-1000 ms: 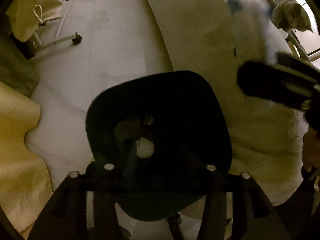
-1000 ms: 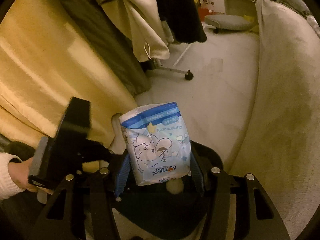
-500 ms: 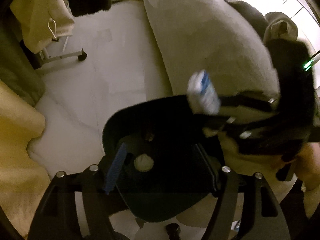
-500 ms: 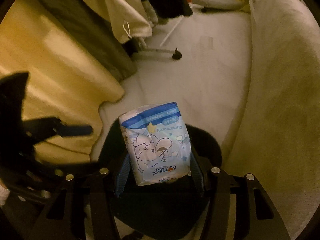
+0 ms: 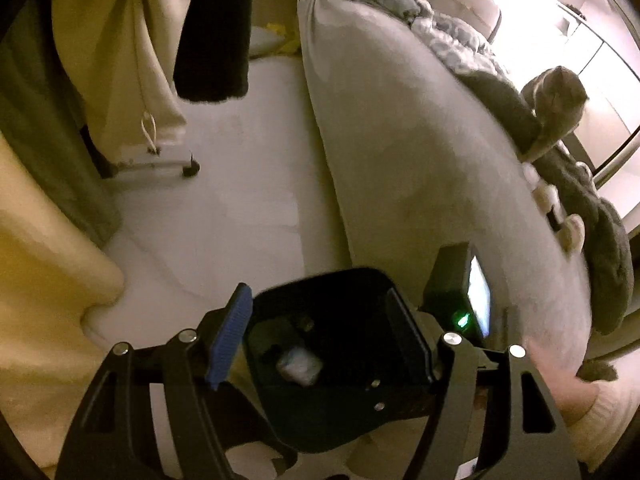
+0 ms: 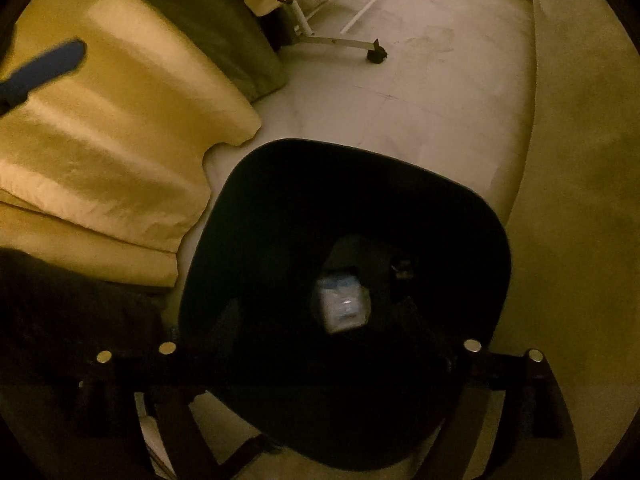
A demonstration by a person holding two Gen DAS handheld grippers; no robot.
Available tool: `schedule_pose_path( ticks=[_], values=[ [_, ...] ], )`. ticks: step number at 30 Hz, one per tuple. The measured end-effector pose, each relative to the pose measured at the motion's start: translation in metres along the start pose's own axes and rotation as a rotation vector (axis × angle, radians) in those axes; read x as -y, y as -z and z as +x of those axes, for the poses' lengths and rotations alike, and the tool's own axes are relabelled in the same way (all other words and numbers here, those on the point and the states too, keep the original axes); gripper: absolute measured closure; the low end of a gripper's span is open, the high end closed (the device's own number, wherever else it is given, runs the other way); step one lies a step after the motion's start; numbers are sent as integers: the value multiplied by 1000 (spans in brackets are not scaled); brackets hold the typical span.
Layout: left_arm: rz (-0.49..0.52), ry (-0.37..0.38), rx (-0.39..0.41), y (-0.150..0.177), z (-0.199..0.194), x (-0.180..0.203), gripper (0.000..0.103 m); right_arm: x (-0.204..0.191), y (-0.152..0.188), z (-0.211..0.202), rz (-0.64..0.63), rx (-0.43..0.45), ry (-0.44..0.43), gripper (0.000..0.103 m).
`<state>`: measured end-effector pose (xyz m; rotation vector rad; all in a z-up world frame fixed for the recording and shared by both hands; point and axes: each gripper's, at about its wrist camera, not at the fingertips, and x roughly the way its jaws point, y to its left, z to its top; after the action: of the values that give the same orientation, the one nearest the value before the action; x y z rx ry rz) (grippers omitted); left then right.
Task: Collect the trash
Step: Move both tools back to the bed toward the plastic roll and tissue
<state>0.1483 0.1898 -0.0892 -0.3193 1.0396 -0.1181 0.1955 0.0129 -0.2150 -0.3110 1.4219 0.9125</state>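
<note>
My left gripper [image 5: 320, 340] points steeply down, jaws apart; my right gripper's [image 6: 320, 354] jaws have just opened, empty.

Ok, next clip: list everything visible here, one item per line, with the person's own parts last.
bin: one, black, on the floor
packet: one, blue and white, inside the bin
bed: one, pale cover, beside the bin
cat: one, grey, on the bed
curtain: one, yellow, draped to the floor
rack foot: one, white with a black caster, on the floor
hanging clothes: several, black, cream and olive, above the rack
left gripper: open, over the bin
right gripper: jaws just opened, nothing between them, above the bin
</note>
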Motion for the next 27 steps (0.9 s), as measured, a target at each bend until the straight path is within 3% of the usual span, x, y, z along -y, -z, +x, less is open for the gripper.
schedule_pose_path(
  ticks=[7, 20, 27],
  values=[
    [63, -25, 134, -28, -29, 29, 29, 7, -1, -38, 12, 87, -6, 16],
    [184, 2, 205, -62, -29, 115, 29, 30, 17, -155, -59, 354, 99, 16],
    [302, 33, 209, -75, -7, 163, 27, 72, 43, -199, 8, 472, 142, 16]
  ],
)
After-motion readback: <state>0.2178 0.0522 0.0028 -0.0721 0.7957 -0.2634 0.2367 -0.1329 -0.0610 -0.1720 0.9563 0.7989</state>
